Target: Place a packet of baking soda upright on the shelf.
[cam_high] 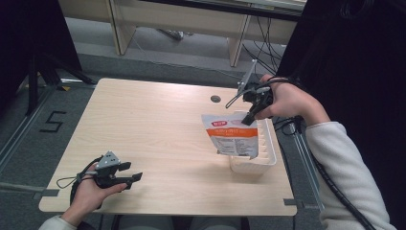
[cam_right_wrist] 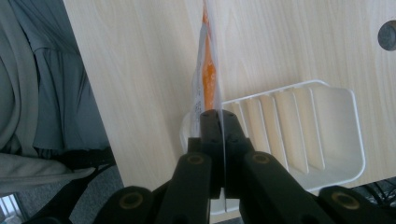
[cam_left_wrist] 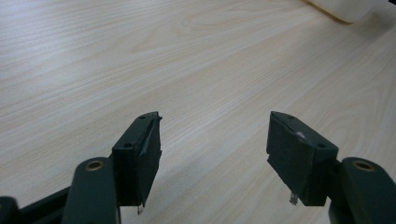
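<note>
Right gripper (cam_high: pixel 250 116) clamps pouch (cam_high: pixel 231 135) over rack (cam_high: pixel 268 143), hiding its near slots; left gripper (cam_high: pixel 130 173) agape.

The worktop (cam_high: pixel 158 139) is pale wood with a fine, light grain and a small dark grey round hole near its far right. At the right, the slotted rack (cam_high: pixel 265 148) is plain white. The pouch (cam_high: pixel 230 134) is white along its top, orange across the middle, then white with dark small print. Both grippers, left (cam_high: pixel 128 177) and right (cam_high: pixel 249 117), have black jaws. The person's sleeve (cam_high: pixel 344 167) is off-white. The floor (cam_high: pixel 28 124) is grey, marked with a black "5".
</note>
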Demonstrator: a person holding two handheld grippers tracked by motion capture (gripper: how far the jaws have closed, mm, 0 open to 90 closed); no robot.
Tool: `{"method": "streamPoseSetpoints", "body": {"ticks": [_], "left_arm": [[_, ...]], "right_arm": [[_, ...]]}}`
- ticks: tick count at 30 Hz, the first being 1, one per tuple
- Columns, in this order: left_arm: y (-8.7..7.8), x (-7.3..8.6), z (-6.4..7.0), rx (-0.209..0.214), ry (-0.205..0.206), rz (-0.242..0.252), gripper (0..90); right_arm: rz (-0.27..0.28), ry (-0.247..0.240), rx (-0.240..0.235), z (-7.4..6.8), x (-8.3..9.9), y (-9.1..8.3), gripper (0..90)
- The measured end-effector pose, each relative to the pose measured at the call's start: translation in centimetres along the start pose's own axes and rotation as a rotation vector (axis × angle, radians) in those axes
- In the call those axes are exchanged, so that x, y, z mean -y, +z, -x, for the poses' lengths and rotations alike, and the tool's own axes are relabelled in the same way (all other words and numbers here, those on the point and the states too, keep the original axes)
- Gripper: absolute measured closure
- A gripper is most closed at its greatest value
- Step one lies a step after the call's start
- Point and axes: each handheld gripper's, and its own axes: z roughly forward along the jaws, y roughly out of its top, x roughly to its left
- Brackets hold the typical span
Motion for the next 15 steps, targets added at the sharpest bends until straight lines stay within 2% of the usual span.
{"method": "streamPoseSetpoints", "body": {"ticks": [10, 15], "left_arm": [[0.0, 0.0, 0.0, -0.002, 0.0, -0.001, 34.6], [0.0, 0.0, 0.0, -0.002, 0.0, -0.001, 34.6]], "right_arm": [[-0.008, 0.015, -0.004, 0.3, 0.7, 0.0, 90.0], [-0.012, 0.039, -0.005, 0.5, 1.2, -0.1, 90.0]]}}
